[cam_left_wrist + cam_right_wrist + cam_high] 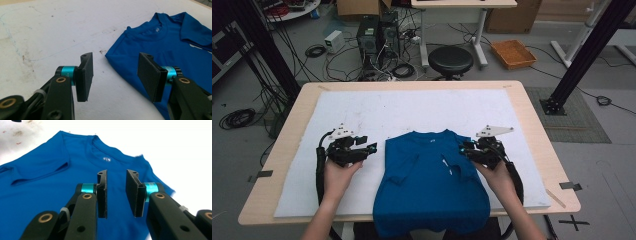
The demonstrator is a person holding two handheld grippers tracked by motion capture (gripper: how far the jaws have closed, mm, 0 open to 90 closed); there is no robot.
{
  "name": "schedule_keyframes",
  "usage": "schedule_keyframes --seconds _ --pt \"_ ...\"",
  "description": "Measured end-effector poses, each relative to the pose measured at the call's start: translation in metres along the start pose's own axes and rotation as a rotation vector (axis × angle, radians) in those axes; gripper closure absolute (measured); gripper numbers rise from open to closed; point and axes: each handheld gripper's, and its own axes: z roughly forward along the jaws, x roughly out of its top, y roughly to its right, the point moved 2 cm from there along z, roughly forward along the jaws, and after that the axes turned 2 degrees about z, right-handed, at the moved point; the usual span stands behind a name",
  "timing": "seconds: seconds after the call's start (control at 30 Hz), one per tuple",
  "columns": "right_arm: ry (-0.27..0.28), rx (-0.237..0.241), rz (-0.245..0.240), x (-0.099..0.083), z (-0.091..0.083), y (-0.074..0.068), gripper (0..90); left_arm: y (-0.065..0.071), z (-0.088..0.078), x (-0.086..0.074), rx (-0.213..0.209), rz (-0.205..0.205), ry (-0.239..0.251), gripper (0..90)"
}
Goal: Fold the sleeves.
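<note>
A blue T-shirt [432, 180] lies flat on the white mat [412, 107], collar away from me, both sleeves folded in over the chest and the hem hanging over the table's front edge. My left gripper [371, 146] rests on the mat just left of the shirt's shoulder. In the left gripper view its jaws [117, 75] stand wide open over bare mat, with the shirt [170, 50] to their right. My right gripper [463, 150] is at the shirt's right side. In the right gripper view its jaws [116, 192] stand a little apart above the shirt [50, 182], with nothing between them.
The mat covers most of the wooden table [537, 130]. Beyond the far edge stand a black stool [450, 60], computer towers [377, 35] with cables on the floor, and an orange tray [513, 53]. Black frame posts [582, 55] rise at both sides.
</note>
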Motion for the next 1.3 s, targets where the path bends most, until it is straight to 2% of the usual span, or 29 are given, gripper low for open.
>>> schedule_keyframes --seconds 0.1,0.2,0.27,0.33,0.47,0.5,0.53,0.57,0.6,0.67,0.83,0.87,0.9,1.0,1.1,1.13,1.2,1.23,1.27,1.3 --pt "-0.008 0.015 -0.004 -0.009 -0.005 0.000 71.5 0.001 0.000 0.000 0.001 -0.002 0.000 46.8" --pt "-0.033 0.035 -0.028 -0.025 -0.009 -0.007 70.9 0.001 0.001 0.000 0.001 -0.001 -0.001 46.8" --pt "-0.042 0.041 -0.023 -0.028 -0.009 -0.009 70.7 0.002 0.001 -0.001 0.002 0.002 -0.004 46.8" --pt "-0.075 0.043 -0.048 -0.036 -0.006 -0.018 70.6 0.002 0.001 -0.001 0.000 0.003 -0.008 46.8" --pt "-0.115 0.038 -0.066 -0.041 -0.002 -0.024 70.1 0.002 0.001 -0.001 0.002 0.004 -0.010 46.8" --pt "-0.125 0.036 -0.073 -0.042 -0.001 -0.025 71.1 0.002 0.001 -0.001 0.003 0.004 -0.010 46.8" --pt "-0.152 0.041 -0.084 -0.045 0.001 -0.027 79.8 0.002 0.002 -0.002 0.004 0.004 -0.012 46.8" --pt "-0.152 0.041 -0.084 -0.045 0.001 -0.027 79.8 0.001 0.002 -0.002 0.005 0.005 -0.015 46.8" --pt "-0.181 0.054 -0.102 -0.048 0.004 -0.029 87.2 0.001 0.002 -0.002 0.005 0.000 -0.016 46.8" --pt "-0.189 0.063 -0.111 -0.049 0.004 -0.030 88.5 0.001 0.003 -0.002 0.006 -0.001 -0.017 46.6" --pt "-0.210 0.095 -0.135 -0.051 0.007 -0.034 88.6 0.002 0.004 -0.002 0.003 0.006 -0.022 46.5" --pt "-0.210 0.098 -0.143 -0.051 0.008 -0.034 87.0 0.002 0.004 -0.002 0.002 0.004 -0.020 46.5" --pt "-0.213 0.095 -0.142 -0.052 0.008 -0.034 81.3 0.003 0.004 -0.002 0.003 0.004 -0.019 46.3" --pt "-0.178 0.053 -0.123 -0.049 0.004 -0.028 69.2 0.003 0.004 -0.002 0.001 0.009 -0.020 46.1" --pt "-0.153 0.034 -0.098 -0.046 -0.001 -0.022 68.1 0.003 0.004 -0.002 0.002 0.009 -0.021 46.1" --pt "-0.125 -0.008 -0.083 -0.045 -0.005 -0.016 61.3 0.003 0.004 -0.002 0.002 0.008 -0.021 45.8" --pt "-0.113 -0.026 -0.065 -0.045 -0.007 -0.012 59.1 0.003 0.004 -0.002 0.003 0.010 -0.020 45.5" --pt "-0.082 -0.064 -0.039 -0.044 -0.011 -0.005 55.0 0.003 0.004 -0.002 0.004 0.012 -0.018 45.4" --pt "-0.082 -0.064 -0.039 -0.044 -0.011 -0.005 55.0 0.003 0.004 -0.002 0.006 0.016 -0.014 45.4" --pt "-0.048 -0.081 -0.020 -0.041 -0.014 0.003 53.5 0.003 0.003 -0.002 0.005 0.017 -0.011 44.4"
